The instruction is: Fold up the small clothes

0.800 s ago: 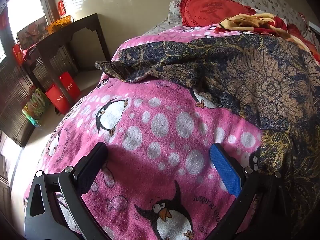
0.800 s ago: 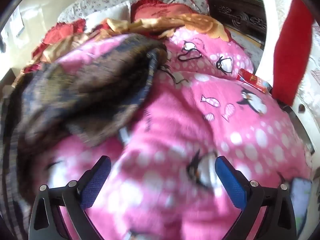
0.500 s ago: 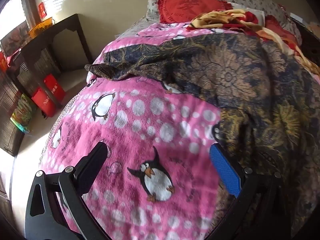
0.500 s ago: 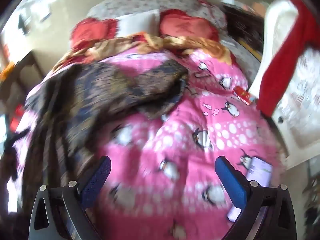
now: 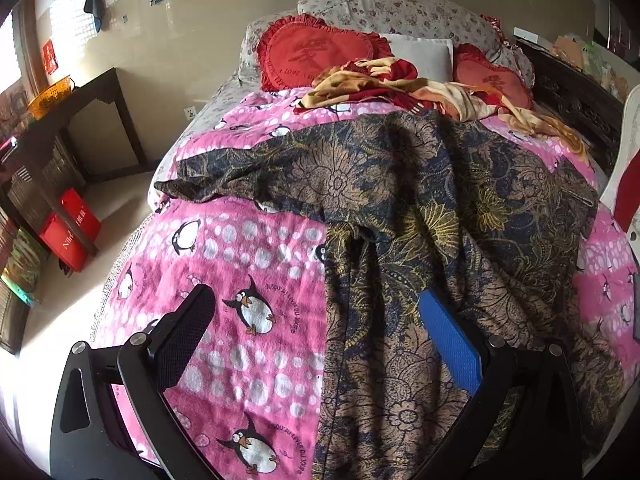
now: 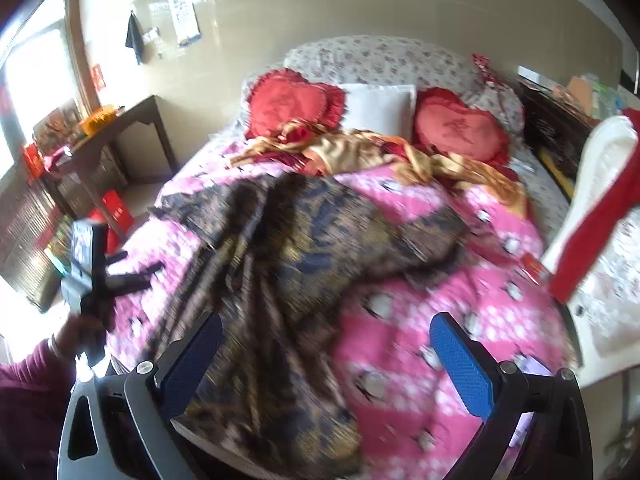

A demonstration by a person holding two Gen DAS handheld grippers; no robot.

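Both grippers stand with jaws spread wide and nothing between the pads. Left gripper [image 5: 320, 344] hovers above the pink penguin blanket [image 5: 248, 248], its blue pad over the garment's edge. Right gripper [image 6: 326, 364] hangs above the bed. Dark floral-print garment [image 5: 420, 208] lies unfolded, rumpled, across the blanket, below two red heart-shaped cushions [image 5: 316, 54].

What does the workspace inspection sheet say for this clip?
Surface: pink penguin blanket covering the bed.
Job's things: dark floral garment spread out, rumpled, unfolded.
Clutter: red-and-gold cloth bunched near two red heart cushions; white pillow.
Grippers: left claw open, over the garment's edge; right claw open, empty.
Cables: nothing seen.
Surroundings: dark side table holding an orange basket; red bags on the floor.
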